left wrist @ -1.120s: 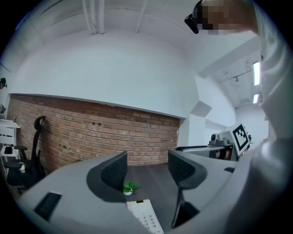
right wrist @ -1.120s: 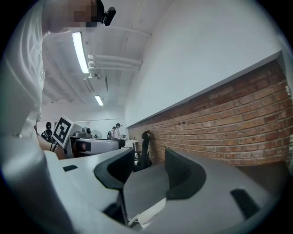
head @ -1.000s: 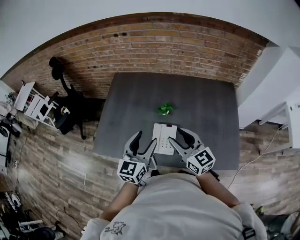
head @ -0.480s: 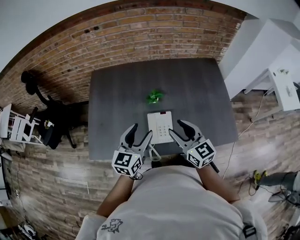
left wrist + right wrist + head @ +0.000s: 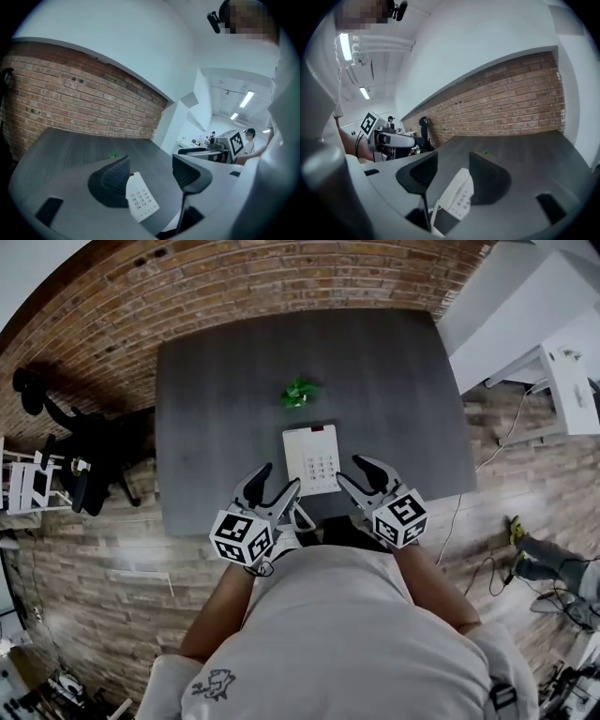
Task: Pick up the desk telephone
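Observation:
A white desk telephone with a keypad lies flat near the front edge of the dark grey table. Its coiled cord hangs off that edge. My left gripper is open just left of the phone's near corner, holding nothing. My right gripper is open just right of the phone, also holding nothing. In the left gripper view the phone lies low between the open jaws of my left gripper. In the right gripper view the phone lies beyond my right gripper.
A small green object sits on the table behind the phone. A brick wall runs along the table's far side. A black chair stands at the left, white furniture at the right, and cables lie on the wooden floor.
Both grippers have sunk toward the table's front edge and now flank the phone's near end. The head view has tilted, so the table sits higher in the picture. Jaws stay open.

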Motion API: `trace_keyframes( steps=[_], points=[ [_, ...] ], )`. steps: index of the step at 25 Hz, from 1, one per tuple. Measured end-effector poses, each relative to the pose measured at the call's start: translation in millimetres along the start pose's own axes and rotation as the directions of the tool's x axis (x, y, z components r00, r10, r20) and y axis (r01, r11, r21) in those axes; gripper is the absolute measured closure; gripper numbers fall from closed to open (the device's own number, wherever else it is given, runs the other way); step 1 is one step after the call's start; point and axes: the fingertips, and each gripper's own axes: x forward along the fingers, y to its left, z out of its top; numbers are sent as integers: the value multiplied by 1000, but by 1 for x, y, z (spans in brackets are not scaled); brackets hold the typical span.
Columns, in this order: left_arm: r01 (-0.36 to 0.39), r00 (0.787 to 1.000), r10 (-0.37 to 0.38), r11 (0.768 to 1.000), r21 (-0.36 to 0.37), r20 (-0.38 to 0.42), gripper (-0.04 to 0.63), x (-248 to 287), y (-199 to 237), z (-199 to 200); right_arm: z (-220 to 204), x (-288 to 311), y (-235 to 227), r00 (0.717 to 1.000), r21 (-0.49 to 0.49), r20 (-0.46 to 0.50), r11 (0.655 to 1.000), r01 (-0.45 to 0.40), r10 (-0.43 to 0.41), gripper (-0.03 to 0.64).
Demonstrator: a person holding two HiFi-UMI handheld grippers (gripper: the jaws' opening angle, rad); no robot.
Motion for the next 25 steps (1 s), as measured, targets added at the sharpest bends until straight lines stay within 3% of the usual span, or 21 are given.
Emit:
trace_keyframes(
  steps=[6, 16, 25],
  points=[
    [20, 991, -29, 997, -71, -134, 293, 27, 26, -50, -55, 20, -30, 988, 68, -148, 997, -33, 43, 419],
    [12, 944, -58, 989, -144, -324, 285, 66, 67, -133, -131, 51, -72, 938, 139, -330, 988, -66, 109, 431],
    [12, 918, -112, 967, -256, -379, 270, 93, 95, -187, -204, 71, -97, 883, 261, -435, 963, -64, 176, 460]
  ],
)
